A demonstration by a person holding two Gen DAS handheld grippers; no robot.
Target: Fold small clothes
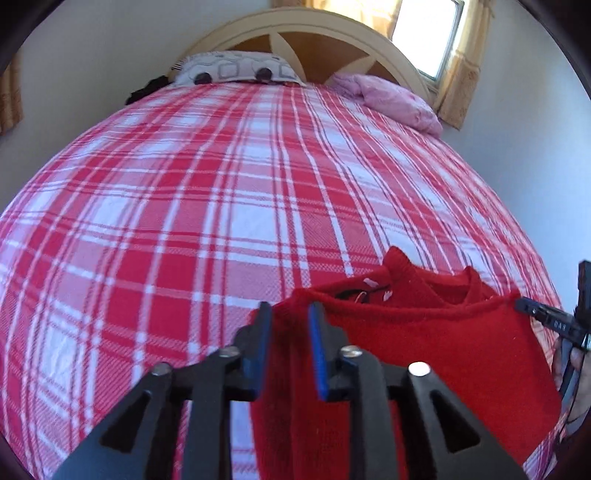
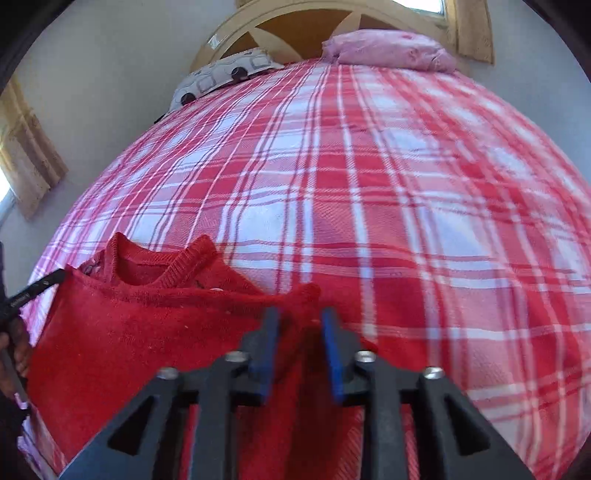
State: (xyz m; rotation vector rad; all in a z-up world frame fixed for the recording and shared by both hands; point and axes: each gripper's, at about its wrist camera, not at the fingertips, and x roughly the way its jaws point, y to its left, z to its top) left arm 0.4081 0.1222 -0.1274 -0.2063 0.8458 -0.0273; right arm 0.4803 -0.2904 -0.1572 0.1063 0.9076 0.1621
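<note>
Both grippers point down over the near end of a bed, and each stands parted with a gap between its blue pads. From the left wrist, the left gripper [image 1: 290, 314] sits at 6 o'clock, its jaws apart on either side of the left corner of a red sweater [image 1: 424, 332]; the knit shows in the gap, and the pads do not press on it. From the right wrist, the right gripper [image 2: 300, 317] is likewise at 6 o'clock, jaws apart, with the sweater's [image 2: 147, 325] right corner bunched up between and just beyond the tips, again with no visible squeeze.

The sweater lies folded on the plaid cover [image 1: 184, 203] at the near edge of the bed, its bottom half brought up over the chest so the ribbed neckline peeks out above the fold. In the left view it spreads from 6 toward 4 o'clock; in the right view from 6 toward 8 o'clock. Each camera catches the other gripper's tip at the sweater's far corner: at 3 o'clock in the left view, at 9 o'clock in the right.

At the head of the bed, near 12 o'clock, sit a patterned pillow [image 1: 232, 68] and a pink bundle [image 1: 391, 99] against a curved headboard [image 1: 295, 26]. A curtained window [image 1: 428, 37] shines at 1 o'clock.
</note>
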